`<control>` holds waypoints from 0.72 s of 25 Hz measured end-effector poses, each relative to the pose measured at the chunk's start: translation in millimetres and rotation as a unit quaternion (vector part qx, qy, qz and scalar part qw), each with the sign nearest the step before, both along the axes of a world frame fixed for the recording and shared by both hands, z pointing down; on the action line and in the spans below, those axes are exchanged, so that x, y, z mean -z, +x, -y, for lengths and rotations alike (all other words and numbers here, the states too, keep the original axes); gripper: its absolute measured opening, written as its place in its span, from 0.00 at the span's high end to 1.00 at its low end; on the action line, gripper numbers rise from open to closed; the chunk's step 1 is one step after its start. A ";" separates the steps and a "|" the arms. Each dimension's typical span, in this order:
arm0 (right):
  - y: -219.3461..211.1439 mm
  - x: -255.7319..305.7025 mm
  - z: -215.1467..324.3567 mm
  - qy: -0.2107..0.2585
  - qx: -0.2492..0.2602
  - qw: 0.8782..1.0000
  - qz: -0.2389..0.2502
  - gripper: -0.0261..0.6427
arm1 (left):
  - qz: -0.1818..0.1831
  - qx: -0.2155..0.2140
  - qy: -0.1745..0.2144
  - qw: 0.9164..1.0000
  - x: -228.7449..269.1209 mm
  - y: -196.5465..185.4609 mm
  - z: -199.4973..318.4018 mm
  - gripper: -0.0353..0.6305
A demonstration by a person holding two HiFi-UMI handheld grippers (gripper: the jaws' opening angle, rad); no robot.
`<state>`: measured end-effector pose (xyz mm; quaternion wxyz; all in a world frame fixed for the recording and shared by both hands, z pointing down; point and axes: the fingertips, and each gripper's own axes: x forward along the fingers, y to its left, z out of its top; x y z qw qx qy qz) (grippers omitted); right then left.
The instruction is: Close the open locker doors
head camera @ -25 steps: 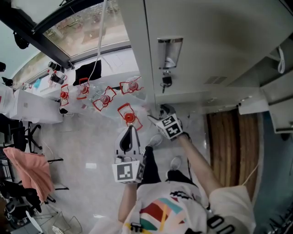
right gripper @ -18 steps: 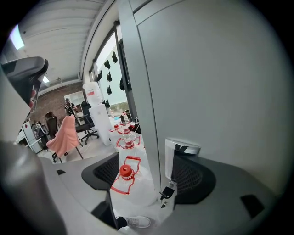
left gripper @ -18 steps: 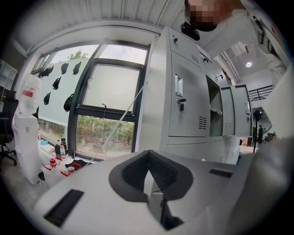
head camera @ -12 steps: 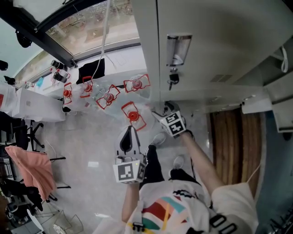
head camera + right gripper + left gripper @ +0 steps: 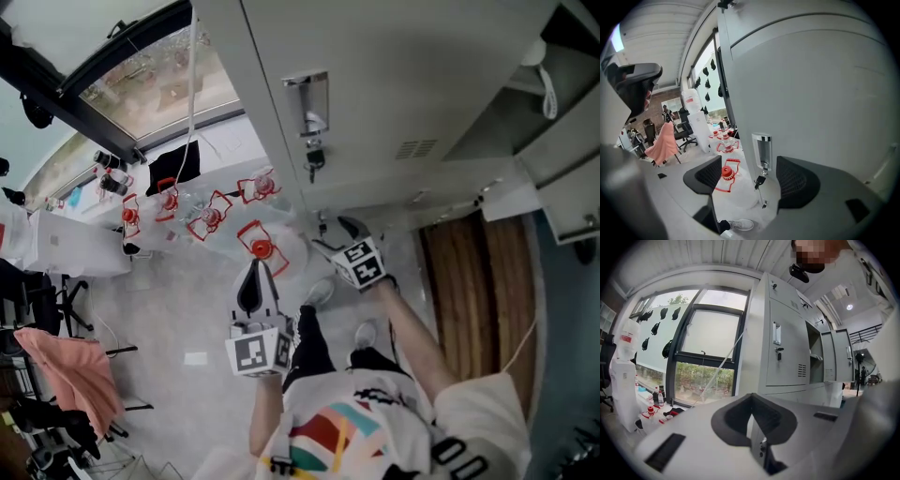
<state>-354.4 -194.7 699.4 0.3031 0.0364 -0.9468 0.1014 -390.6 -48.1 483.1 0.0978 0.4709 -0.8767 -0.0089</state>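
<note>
Head view: left gripper [image 5: 258,270] jaws closed, right gripper [image 5: 336,234] jaws apart near locker door [image 5: 412,75].

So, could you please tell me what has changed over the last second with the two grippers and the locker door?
The right gripper has drifted slightly right of the door's handle, staying by the lower edge of the grey locker door with jaws apart and empty. The left gripper stayed low in front of the person, jaws together. Nothing was gripped or released.
</note>
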 end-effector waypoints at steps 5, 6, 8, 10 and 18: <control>31.1 19.0 12.3 0.024 -0.011 1.000 0.009 0.46 | 0.007 -0.031 0.025 0.999 10.4 19.8 20.8 0.94; 38.4 26.3 18.5 0.031 -0.020 0.999 0.016 0.46 | 0.011 -0.038 0.028 0.999 11.8 24.6 25.7 0.94; 54.7 46.7 34.0 0.048 -0.041 0.997 0.035 0.46 | 0.018 -0.052 0.030 0.998 12.6 33.8 34.9 0.94; 74.9 70.5 50.9 0.072 -0.061 0.994 0.055 0.46 | 0.016 -0.063 0.033 0.997 14.1 45.4 42.9 0.94; 191.8 174.1 129.2 0.176 -0.177 0.960 0.127 0.46 | 0.043 -0.136 0.073 0.987 47.0 116.8 91.2 0.94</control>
